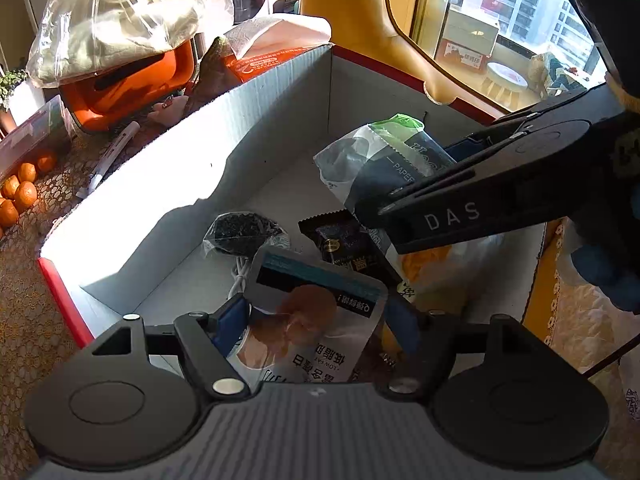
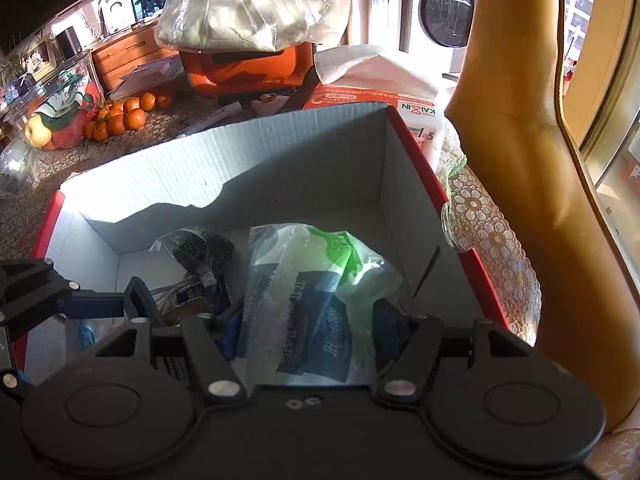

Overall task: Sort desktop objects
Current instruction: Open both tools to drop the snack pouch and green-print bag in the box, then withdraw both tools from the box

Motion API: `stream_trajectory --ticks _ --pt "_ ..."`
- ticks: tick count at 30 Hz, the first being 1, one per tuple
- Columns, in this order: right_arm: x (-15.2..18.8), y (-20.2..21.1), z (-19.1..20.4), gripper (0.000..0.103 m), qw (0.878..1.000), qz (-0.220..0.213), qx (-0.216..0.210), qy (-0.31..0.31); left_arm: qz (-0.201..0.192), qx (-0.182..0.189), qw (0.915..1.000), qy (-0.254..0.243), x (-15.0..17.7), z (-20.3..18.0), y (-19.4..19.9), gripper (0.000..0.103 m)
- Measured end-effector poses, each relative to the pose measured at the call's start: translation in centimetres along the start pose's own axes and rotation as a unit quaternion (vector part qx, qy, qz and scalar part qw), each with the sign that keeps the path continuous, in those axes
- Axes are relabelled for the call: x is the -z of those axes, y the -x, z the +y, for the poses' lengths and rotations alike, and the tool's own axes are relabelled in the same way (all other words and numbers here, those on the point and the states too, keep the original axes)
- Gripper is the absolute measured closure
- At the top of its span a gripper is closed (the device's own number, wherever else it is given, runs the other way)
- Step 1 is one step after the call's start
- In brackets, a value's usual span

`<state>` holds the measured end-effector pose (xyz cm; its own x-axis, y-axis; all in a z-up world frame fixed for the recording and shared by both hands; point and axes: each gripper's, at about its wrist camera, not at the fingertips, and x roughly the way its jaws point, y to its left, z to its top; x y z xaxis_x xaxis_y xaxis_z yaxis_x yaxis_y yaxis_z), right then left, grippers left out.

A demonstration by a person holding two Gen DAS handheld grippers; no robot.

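A white cardboard box with red outer sides [image 1: 260,128] [image 2: 240,152] stands open on the table, and both grippers reach down into it. My left gripper [image 1: 318,324] is shut on a silver snack packet [image 1: 316,312] with a meat picture, low over the box floor. My right gripper [image 2: 310,324] stands open around a dark-blue tissue pack in green-and-clear wrap [image 2: 312,312] [image 1: 384,160]; the pack lies loose between the pads. On the box floor lie a clear bag of dark bits [image 1: 240,228] [image 2: 204,248], a black snack packet [image 1: 344,240] and a white cable [image 1: 240,276].
Behind the box are an orange case [image 2: 248,68] under a clear bag of cloth [image 2: 248,12], a tissue package [image 2: 380,100], several oranges [image 2: 120,116] and a fruit bowl [image 2: 40,128]. A yellow chair back [image 2: 520,120] rises at the right.
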<state>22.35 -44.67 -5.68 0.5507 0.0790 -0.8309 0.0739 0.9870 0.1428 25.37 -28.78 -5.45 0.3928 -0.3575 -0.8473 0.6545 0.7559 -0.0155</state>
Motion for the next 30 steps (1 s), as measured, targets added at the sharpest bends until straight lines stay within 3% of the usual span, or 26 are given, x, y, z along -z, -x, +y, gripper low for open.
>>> stream_trajectory --ticks 12,30 --pt "0.4 1.9 0.4 0.022 1.0 -0.013 -0.007 -0.006 -0.02 -0.004 0.9998 0.008 0.1 -0.1 1.9 0.025" --pt "1.9 9.2 2.3 0.019 0.998 -0.064 -0.012 0.011 -0.074 -0.027 0.9966 0.023 1.7 -0.5 8.3 0.024"
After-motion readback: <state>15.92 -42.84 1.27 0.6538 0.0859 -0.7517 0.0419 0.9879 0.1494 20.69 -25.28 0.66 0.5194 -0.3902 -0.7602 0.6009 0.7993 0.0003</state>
